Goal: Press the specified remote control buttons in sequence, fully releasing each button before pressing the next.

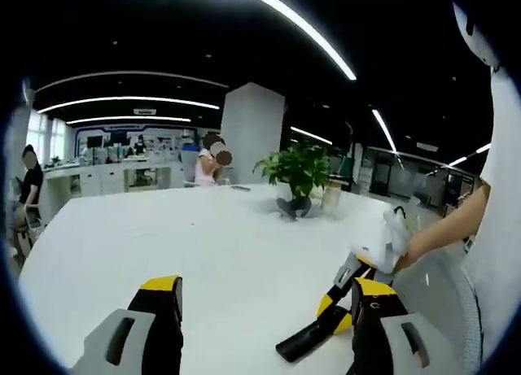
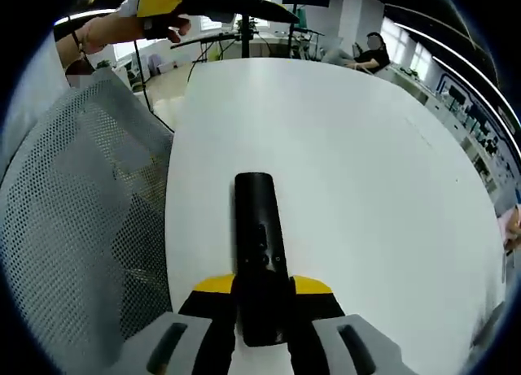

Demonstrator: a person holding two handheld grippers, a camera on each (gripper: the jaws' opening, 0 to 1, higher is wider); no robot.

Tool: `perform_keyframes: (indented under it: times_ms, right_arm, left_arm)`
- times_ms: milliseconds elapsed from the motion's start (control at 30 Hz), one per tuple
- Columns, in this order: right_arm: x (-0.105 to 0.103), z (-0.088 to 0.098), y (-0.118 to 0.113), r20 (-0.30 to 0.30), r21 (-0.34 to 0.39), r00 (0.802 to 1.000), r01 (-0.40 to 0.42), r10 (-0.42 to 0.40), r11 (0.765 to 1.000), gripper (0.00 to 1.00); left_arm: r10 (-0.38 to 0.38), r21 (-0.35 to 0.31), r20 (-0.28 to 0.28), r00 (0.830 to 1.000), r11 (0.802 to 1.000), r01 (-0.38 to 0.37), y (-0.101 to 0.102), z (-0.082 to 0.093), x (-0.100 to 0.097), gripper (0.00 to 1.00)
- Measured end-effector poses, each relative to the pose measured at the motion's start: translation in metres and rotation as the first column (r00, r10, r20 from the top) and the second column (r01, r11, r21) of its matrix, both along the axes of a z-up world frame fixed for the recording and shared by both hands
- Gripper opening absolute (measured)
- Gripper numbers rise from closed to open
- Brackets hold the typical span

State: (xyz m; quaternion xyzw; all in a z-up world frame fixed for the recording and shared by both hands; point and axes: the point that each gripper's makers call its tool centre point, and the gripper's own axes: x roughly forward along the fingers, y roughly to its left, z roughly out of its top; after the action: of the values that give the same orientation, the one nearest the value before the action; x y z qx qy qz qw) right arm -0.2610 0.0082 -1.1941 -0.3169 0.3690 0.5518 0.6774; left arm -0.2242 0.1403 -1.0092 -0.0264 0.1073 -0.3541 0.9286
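right gripper (image 2: 260, 306) clamping black remote (image 2: 260, 253), lying lengthwise between its jaws over white table (image 2: 366, 172) | left gripper (image 1: 264, 318) hanging unclenched, holding nothing, well short of remote (image 1: 313, 336) | progress: nothing touching buttons; presses apparently remaining, count unclear

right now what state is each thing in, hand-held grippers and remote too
Left hand-held gripper: open, jaws wide apart, holding nothing, above the table.
Right hand-held gripper: shut on the remote's near end.
Remote: black, gripped at one end, pointing out over the table, button side up.
White table: bare around the remote.
Potted plant: upright on the table's far side.
Mesh chair: beside the table's edge, unoccupied.
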Motion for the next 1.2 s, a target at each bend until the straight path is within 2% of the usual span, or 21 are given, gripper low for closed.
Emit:
perform_keyframes:
  times_ms: [100,133,233,333,367,433,767,1000,1200]
  right_arm:
    - [0.002,0.0,0.0,-0.001,-0.004,1.0,-0.003,0.003,1.0,0.2]
    - [0.004,0.0,-0.001,0.003,-0.009,1.0,-0.009,0.009,1.0,0.2]
    - [0.009,-0.001,-0.002,0.01,-0.023,1.0,-0.017,0.017,1.0,0.2]
    - [0.017,-0.001,-0.003,0.012,-0.03,1.0,-0.022,0.022,0.999,0.2]
    - [0.02,-0.001,-0.004,0.008,-0.032,1.0,-0.021,0.022,0.999,0.2]
    - [0.026,-0.001,-0.005,0.013,-0.046,0.999,-0.029,0.03,0.999,0.2]
    - [0.058,0.0,-0.01,0.019,-0.07,1.0,-0.021,0.022,0.997,0.2]
    - [0.081,0.002,-0.013,0.024,-0.081,1.0,-0.01,0.012,0.997,0.2]
    - [0.094,0.001,-0.016,0.006,-0.087,1.0,0.004,-0.004,0.996,0.2]
  left_arm:
    - [0.038,-0.063,0.057,0.998,0.997,-0.034,0.008,0.022,-0.002,0.96]
    - [0.039,-0.071,0.07,0.997,0.997,-0.034,0.009,0.027,-0.005,0.99]
    - [0.048,-0.064,0.081,0.996,0.997,-0.043,0.011,0.034,-0.01,0.99]
    - [0.063,-0.036,0.09,0.994,0.998,-0.06,0.015,0.034,-0.012,0.99]
    - [0.07,-0.036,0.089,0.994,0.997,-0.067,0.024,0.025,-0.01,0.99]
    - [0.083,-0.04,0.085,0.993,0.996,-0.08,0.026,0.024,-0.012,0.99]
    - [0.145,-0.061,0.077,0.986,0.988,-0.141,0.037,0.03,-0.02,0.98]
    - [0.161,-0.063,0.074,0.984,0.986,-0.156,0.04,0.032,-0.024,0.98]
    - [0.171,-0.079,0.06,0.983,0.983,-0.166,0.041,0.033,-0.025,0.98]
